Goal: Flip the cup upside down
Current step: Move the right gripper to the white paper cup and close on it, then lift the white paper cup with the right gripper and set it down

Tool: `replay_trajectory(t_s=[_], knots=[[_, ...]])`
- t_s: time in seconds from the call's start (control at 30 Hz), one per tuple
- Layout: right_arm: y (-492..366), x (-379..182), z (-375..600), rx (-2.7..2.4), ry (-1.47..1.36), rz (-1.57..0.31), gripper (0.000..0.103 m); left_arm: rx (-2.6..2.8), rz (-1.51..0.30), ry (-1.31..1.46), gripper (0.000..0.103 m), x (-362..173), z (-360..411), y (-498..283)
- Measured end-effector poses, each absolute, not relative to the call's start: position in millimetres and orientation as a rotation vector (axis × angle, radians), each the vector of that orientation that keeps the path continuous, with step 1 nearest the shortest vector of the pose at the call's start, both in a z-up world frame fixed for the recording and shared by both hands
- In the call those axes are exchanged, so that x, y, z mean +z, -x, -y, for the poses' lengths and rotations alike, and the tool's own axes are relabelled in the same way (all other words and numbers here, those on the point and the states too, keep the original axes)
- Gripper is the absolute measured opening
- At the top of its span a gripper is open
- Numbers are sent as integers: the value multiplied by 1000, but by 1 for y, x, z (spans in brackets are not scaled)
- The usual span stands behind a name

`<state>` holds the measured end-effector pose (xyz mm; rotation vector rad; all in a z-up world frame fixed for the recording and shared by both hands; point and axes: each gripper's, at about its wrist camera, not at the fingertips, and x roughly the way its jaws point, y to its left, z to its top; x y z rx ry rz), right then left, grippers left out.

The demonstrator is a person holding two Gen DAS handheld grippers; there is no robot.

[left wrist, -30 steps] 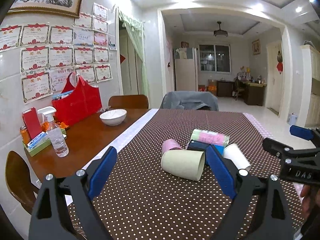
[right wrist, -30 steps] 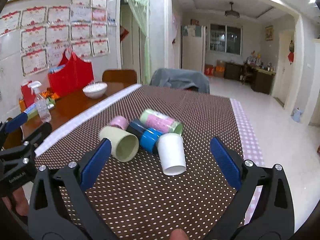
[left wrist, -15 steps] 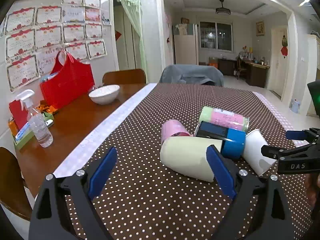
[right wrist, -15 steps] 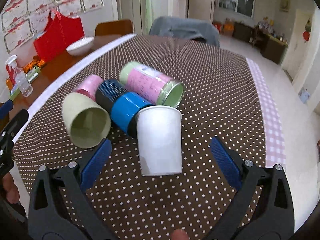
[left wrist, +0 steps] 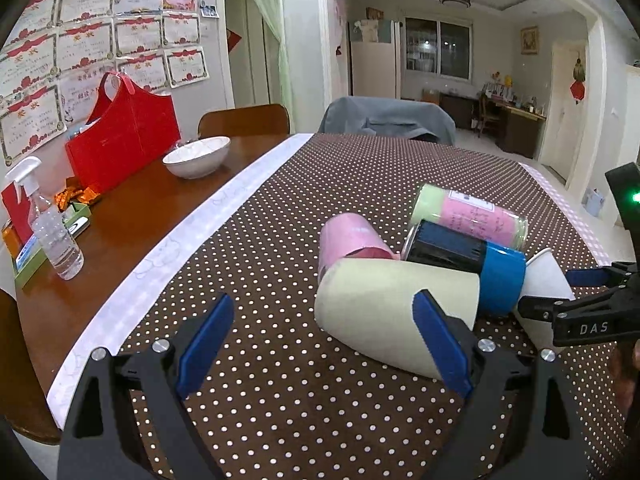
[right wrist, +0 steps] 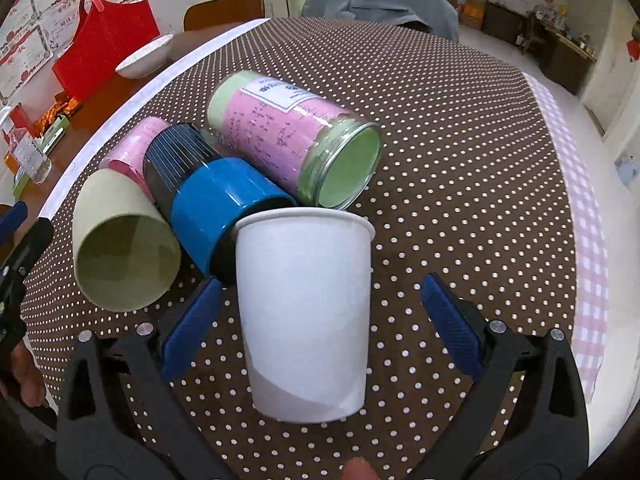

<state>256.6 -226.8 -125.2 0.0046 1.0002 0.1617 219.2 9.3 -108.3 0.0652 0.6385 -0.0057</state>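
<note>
Right wrist view: white paper cup (right wrist: 304, 312) on its side between wide jaws
Left gripper (left wrist: 320, 344), jaws wide too, flanks the pale green cup (left wrist: 384, 312) lying on the dotted counter (left wrist: 280, 220)

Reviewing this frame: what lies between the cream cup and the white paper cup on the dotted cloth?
In the right wrist view, the blue-and-black cup lies on its side between the cream cup and the white paper cup, its open end against the paper cup's rim.
</note>
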Motion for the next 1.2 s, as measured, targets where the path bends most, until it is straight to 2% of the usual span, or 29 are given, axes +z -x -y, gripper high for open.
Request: replay_trajectory(t_s=[0.07, 0.1, 0.13, 0.17, 0.63, 1.2], knots=[[-259, -125, 228, 171, -7, -1002, 95, -9, -642, -70, 89, -110, -6, -221], [-259, -125, 228, 181, -13, -1005, 86, -10, -643, -72, 89, -111, -5, -222], [-260, -125, 228, 190, -22, -1010, 71, -12, -644, -73, 89, -111, -4, -222], [-260, -125, 230, 202, -45, -1017, 66, -13, -645, -74, 89, -111, -3, -222], [-194, -113, 238, 285, -141, -949, 66, -16, -607, -90, 89, -104, 0, -181], [-103, -96, 190, 412, -149, -860, 66, 36, -561, -49, 89, -94, -30, -107]])
